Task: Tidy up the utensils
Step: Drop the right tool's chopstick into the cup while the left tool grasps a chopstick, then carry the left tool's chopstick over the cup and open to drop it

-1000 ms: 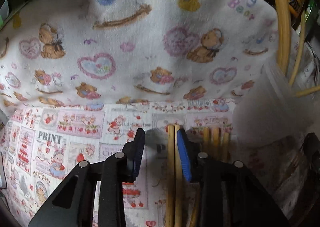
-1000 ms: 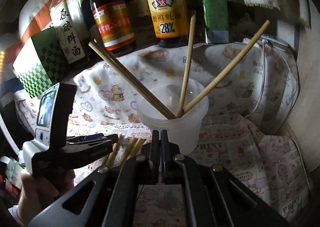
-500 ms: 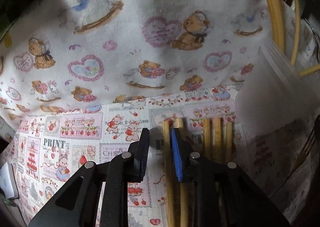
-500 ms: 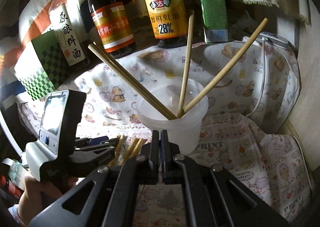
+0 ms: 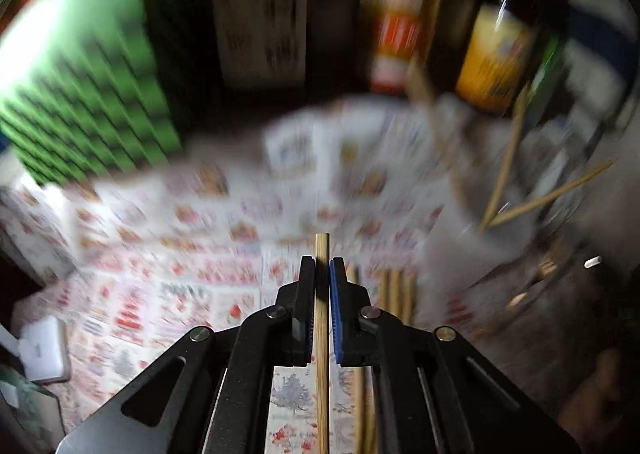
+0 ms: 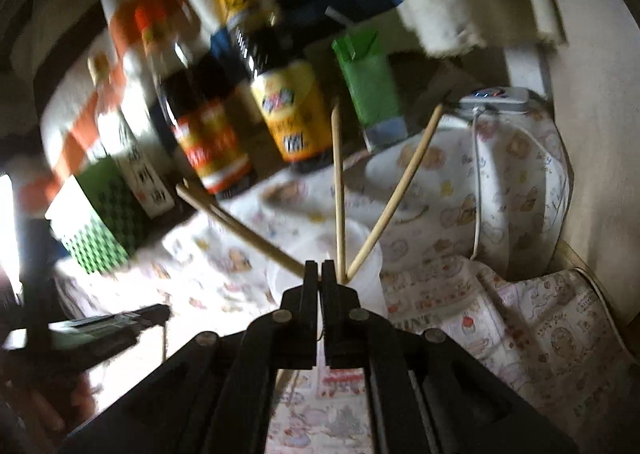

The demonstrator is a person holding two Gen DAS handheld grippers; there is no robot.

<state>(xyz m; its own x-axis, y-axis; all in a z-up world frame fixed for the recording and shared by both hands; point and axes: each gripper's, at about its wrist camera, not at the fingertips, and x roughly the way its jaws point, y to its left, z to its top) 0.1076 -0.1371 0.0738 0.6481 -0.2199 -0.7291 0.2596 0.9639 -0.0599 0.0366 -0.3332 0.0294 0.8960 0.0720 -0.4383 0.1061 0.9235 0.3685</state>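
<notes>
My left claw (image 5: 322,274) clenches one pale wooden chopstick (image 5: 321,334), bound for the translucent plastic cup (image 6: 370,274) | right claw (image 6: 320,274) clenched, empty, before cup.

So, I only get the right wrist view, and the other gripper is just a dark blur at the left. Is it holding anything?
Observer: Yes. The left gripper has just been closing and is clamped on one wooden chopstick, which pokes out past its tips.
Operator: Are there any more to pick up?
Observer: Several loose chopsticks lie side by side on the printed cloth, just right of the held one in the left wrist view.
</notes>
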